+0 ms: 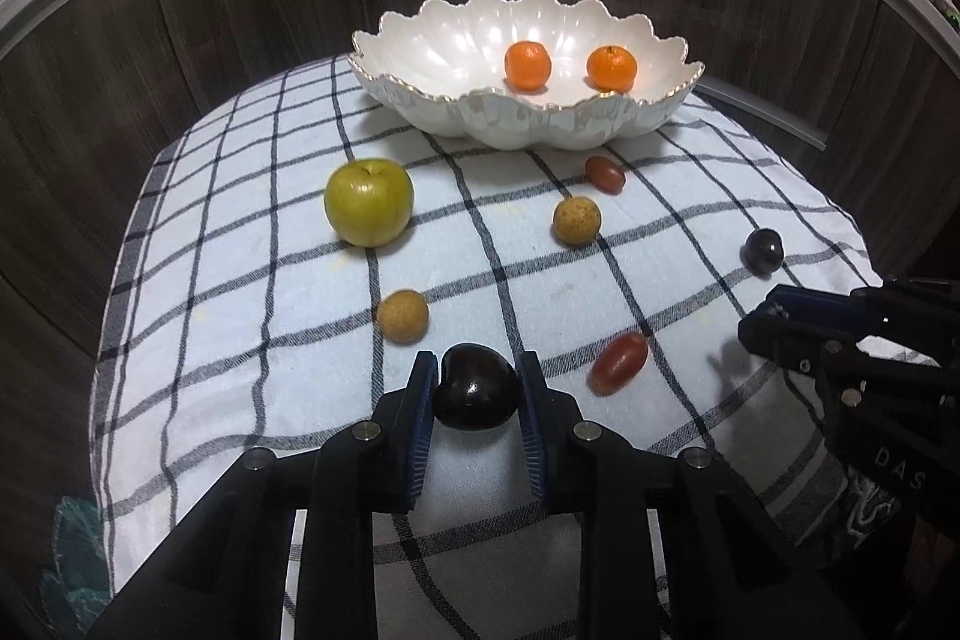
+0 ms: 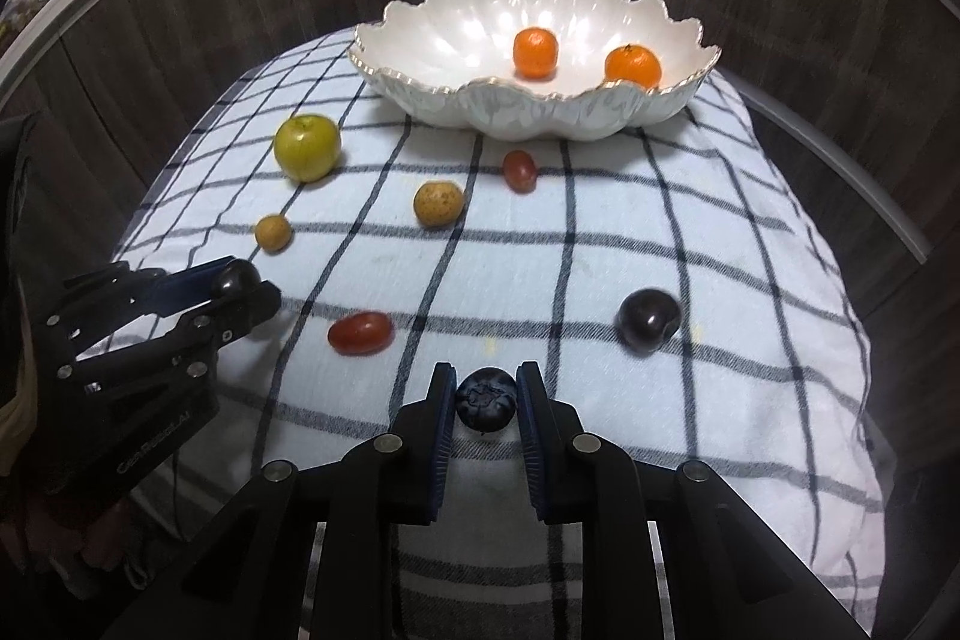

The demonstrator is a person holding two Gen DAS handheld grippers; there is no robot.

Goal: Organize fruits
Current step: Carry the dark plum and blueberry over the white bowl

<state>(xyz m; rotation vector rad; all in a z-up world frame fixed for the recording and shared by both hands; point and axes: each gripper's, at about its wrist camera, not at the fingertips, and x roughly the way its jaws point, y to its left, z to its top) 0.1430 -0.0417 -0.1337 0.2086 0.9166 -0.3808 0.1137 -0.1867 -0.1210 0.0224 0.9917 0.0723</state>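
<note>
The landmark is the white scalloped ceramic bowl with a gilt rim [image 1: 528, 100], standing at the far end of the blue-and-white checked cloth [image 1: 240, 280]. Inside the bowl lie two small orange mandarins [image 1: 527, 66], a little apart.

Near the close edge of the cloth, well away from the bowl, the left gripper [image 1: 477, 388] is clamped on a dark, glossy cherry [image 1: 476, 393], both blue pads pressed to its sides. The right gripper [image 2: 485, 397] is likewise closed tight on a dusty blue blueberry [image 2: 486, 398]; whether either fruit is off the cloth is hard to tell.

Loose on the cloth in front of the bowl: a green apple [image 1: 369, 202] off to its left, a red grape tomato [image 1: 605, 173] just below its rim, two tan speckled round fruits [image 1: 576, 220], perhaps longans, farther out, a second red grape tomato [image 1: 619, 363] nearer the grippers, and another dark cherry [image 1: 764, 251] off to the right.
</note>
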